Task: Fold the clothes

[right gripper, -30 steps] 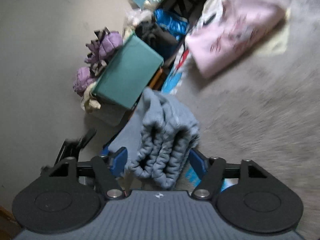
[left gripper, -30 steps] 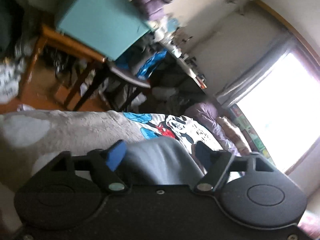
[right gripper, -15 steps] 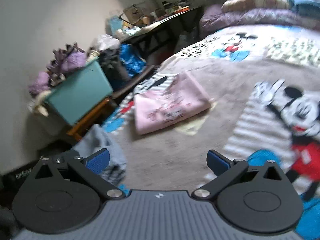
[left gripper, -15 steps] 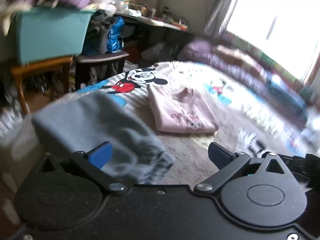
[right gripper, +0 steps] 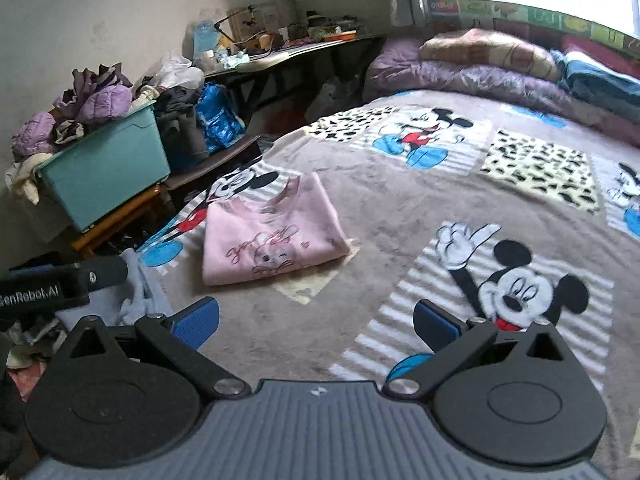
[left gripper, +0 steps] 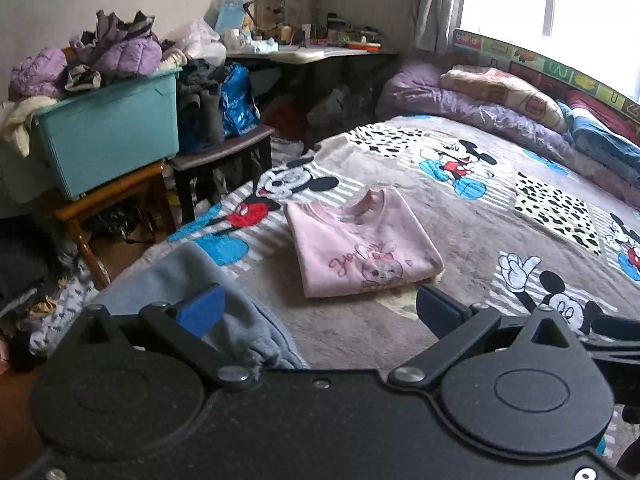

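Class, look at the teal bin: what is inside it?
Piled above the teal bin's rim are purple padded garments and a cream cloth hanging over its edge. Its opaque walls hide whatever lies deeper.

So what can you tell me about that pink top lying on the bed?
The pink top is a soft-looking long-sleeved sweatshirt, already folded into a neat rectangle with the sleeves tucked out of sight. Its ribbed round neckline points away from the cameras, and the front shows a cartoon bunny-like face with cursive lettering I cannot read. It lies flat on the Mickey Mouse blanket near the bed's edge. Neither the left gripper nor the right gripper touches it, and the grey garment lies apart from it.
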Action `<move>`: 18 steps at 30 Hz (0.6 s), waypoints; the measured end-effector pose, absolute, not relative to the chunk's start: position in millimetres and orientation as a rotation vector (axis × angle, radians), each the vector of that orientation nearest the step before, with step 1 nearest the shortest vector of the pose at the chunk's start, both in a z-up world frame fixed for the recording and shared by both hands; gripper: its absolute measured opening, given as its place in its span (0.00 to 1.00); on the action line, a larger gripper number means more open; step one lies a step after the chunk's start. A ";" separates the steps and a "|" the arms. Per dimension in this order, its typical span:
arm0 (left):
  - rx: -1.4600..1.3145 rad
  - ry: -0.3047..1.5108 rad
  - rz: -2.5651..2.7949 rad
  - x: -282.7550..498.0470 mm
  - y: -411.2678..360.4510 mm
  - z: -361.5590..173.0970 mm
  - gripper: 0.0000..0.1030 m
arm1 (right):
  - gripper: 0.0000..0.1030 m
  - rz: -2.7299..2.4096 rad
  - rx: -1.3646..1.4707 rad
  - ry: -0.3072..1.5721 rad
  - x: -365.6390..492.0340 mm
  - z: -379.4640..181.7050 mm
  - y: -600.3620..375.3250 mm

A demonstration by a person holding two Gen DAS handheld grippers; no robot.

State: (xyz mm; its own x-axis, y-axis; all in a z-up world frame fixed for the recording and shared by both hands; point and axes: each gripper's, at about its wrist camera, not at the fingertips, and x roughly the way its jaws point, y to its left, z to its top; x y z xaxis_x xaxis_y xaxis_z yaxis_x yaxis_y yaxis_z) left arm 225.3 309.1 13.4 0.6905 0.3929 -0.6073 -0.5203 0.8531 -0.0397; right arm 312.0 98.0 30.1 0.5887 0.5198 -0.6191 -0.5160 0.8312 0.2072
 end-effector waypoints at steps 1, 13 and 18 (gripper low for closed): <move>-0.221 0.629 0.513 224.8 307.6 14.1 1.00 | 1.00 0.601 0.007 0.725 313.5 30.8 97.4; -0.203 0.648 0.548 233.6 304.4 12.4 1.00 | 1.00 0.603 -0.019 0.746 325.5 30.5 106.1; -0.202 0.655 0.565 234.2 307.6 12.8 1.00 | 1.00 0.616 -0.015 0.757 323.9 30.6 113.0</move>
